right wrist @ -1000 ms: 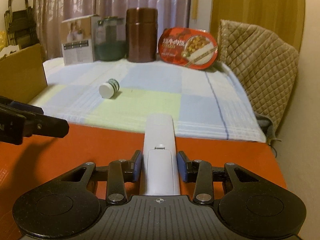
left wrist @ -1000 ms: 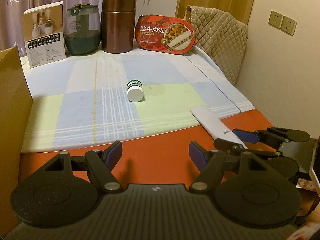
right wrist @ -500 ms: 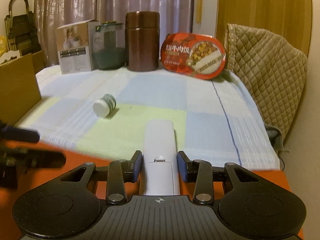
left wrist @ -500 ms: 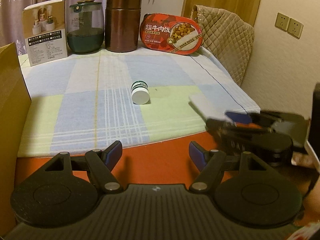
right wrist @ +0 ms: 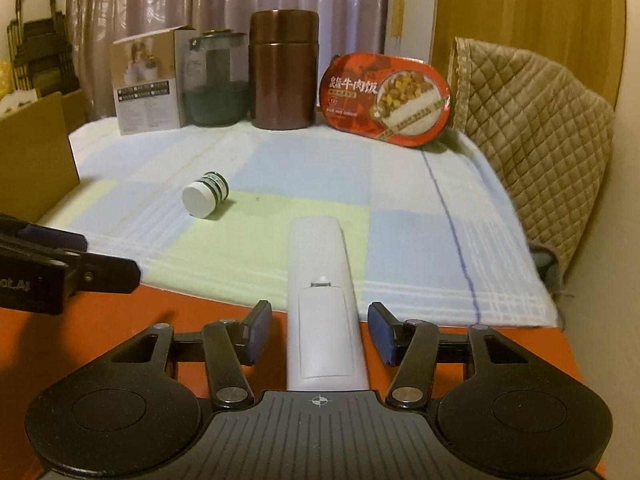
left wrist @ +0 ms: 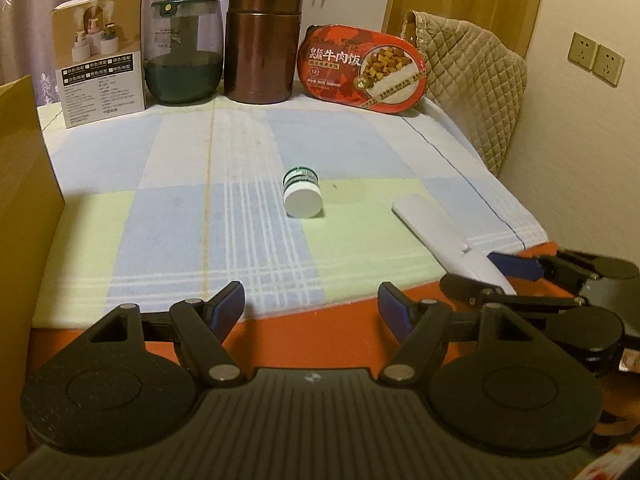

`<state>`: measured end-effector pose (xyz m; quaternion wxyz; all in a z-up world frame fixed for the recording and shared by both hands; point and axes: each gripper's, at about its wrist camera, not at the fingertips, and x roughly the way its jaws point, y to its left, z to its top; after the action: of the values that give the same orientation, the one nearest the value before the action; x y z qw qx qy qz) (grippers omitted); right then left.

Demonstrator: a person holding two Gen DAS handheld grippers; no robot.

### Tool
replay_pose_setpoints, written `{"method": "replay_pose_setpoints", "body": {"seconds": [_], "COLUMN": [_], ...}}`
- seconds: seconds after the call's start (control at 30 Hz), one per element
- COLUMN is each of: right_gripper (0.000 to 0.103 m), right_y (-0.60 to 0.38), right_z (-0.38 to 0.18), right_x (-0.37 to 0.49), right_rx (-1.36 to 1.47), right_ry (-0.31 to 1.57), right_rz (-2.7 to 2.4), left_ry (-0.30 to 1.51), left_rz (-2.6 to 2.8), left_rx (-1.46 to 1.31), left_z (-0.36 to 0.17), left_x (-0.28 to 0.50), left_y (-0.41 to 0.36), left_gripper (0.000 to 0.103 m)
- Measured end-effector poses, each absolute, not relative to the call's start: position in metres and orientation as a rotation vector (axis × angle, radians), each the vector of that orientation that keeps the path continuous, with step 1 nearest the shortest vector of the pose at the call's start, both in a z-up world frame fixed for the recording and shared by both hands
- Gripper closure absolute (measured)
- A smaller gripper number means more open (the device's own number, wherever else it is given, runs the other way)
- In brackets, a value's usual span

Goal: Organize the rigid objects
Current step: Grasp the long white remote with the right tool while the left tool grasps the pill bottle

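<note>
A white remote [right wrist: 320,280] lies lengthwise over the near edge of the checked cloth [right wrist: 304,168], its near end on the orange table [right wrist: 120,332]. My right gripper [right wrist: 319,320] straddles that near end. Its jaws are opening, and a gap shows on each side between the pads and the remote. From the left wrist view the remote [left wrist: 432,228] and the right gripper [left wrist: 472,270] sit at the right. A small white bottle with green bands [left wrist: 303,196] lies on its side mid-cloth. My left gripper [left wrist: 310,296] hovers open and empty over the cloth's near edge.
Along the back of the cloth stand a printed carton [left wrist: 100,56], a glass jar with a green lid [left wrist: 182,52], a brown canister [left wrist: 262,40] and a red meal tray [left wrist: 362,70] propped upright. A cardboard box wall [left wrist: 24,184] rises at the left. A quilted chair back [left wrist: 472,92] is at the right.
The right gripper carried the remote forward onto the cloth edge, then its jaws parted from the remote's sides. The left gripper drifted a little closer to the cloth, still open.
</note>
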<state>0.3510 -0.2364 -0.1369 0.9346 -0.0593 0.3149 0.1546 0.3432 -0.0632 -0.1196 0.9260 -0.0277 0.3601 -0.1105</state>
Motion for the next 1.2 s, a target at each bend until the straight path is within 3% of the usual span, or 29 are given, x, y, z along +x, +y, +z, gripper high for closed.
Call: {"method": "replay_pose_setpoints", "body": {"seconds": [0.07, 0.1, 0.5, 0.7, 0.9, 1.2], "right_gripper": [0.056, 0.068, 0.069, 0.069, 0.069, 0.069], "right_y": [-0.236, -0.235, -0.245, -0.251, -0.253, -0.246], "right_z": [-0.137, -0.137, -0.115, -0.110, -0.110, -0.105], "right_x": [0.352, 0.352, 0.353, 0.364, 0.362, 0.346], "right_rx": [-0.119, -0.124, -0.046, -0.003, 0.011, 0.025], "right_ry": [0.645, 0.644, 0.567, 0.574, 0.583, 0.599], "right_rz": [0.317, 0.323, 0.298, 0.272, 0.262, 0.287], "left_ry": [0.731, 0.727, 0.671, 0.659, 0.698, 0.729], "left_rz": [-0.226, -0.225, -0.243, -0.239, -0.179, -0.164], "left_rx": [-0.052, -0.048, -0.052, -0.051, -0.008, -0.061], "left_z": [-0.120, -0.120, -0.123, -0.131, -0.140, -0.118], "left_x": [0.349, 0.353, 0.401, 0.429, 0.443, 0.394], "left_y": [-0.065, -0.065, -0.078, -0.088, -0.090, -0.076], "left_gripper": [0.034, 0.034, 0.034, 0.048, 0.077, 0.077]}}
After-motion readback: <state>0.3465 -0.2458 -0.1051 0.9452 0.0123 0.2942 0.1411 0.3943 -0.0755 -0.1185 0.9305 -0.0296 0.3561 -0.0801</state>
